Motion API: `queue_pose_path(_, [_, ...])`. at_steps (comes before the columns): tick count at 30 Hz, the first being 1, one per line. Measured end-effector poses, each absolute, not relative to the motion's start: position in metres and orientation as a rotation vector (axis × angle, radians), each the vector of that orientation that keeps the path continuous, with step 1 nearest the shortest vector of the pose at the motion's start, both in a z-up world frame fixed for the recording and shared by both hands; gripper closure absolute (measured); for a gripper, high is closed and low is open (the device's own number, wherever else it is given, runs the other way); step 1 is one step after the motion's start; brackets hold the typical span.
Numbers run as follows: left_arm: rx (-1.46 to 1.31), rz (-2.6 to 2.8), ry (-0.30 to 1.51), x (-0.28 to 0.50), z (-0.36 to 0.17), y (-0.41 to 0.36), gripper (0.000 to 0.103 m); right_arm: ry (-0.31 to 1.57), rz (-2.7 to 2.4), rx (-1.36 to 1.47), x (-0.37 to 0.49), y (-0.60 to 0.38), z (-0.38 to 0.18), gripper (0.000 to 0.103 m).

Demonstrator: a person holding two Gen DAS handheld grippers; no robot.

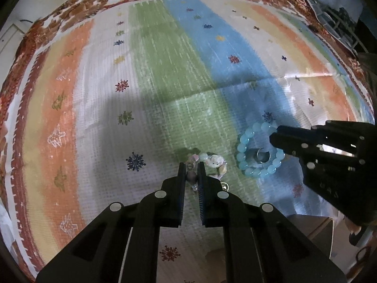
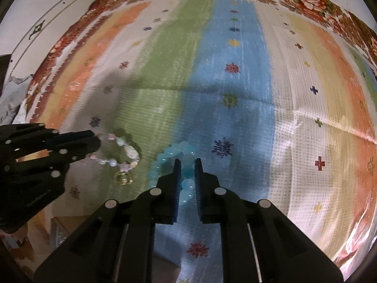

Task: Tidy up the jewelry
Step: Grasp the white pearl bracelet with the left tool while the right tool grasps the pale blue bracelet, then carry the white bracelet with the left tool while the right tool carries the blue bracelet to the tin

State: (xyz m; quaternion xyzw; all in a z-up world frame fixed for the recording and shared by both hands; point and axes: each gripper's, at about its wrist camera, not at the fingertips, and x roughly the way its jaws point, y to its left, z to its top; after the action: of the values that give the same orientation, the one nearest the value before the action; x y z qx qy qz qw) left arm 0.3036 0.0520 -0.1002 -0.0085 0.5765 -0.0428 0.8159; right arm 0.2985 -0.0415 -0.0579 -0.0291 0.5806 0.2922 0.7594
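Note:
A pastel bracelet of pink, white and shell-like beads (image 1: 213,162) lies on the striped cloth; it also shows in the right wrist view (image 2: 122,151). My left gripper (image 1: 191,172) is shut on its near beads. A blue bead bracelet (image 1: 259,151) lies to the right, with a silver ring (image 1: 261,155) inside its loop. My right gripper (image 2: 187,172) is shut on the blue bracelet (image 2: 174,158); it enters the left wrist view (image 1: 274,136) from the right. A gold ring (image 2: 123,178) lies by the pastel bracelet.
The striped, patterned cloth (image 1: 165,70) covers the table, with a floral border (image 2: 306,2) at the far edge. A cardboard box (image 1: 313,226) sits below the near table edge on the right. The table's near edge is close under both grippers.

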Motion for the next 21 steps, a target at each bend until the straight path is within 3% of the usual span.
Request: queue_pose_path(21, [-0.089, -0.159, 1.124, 0.273, -0.057, 0.048, 0.093, 1.154, 0.724, -0.036, 0.268, -0.042, -0.001, 0.09])
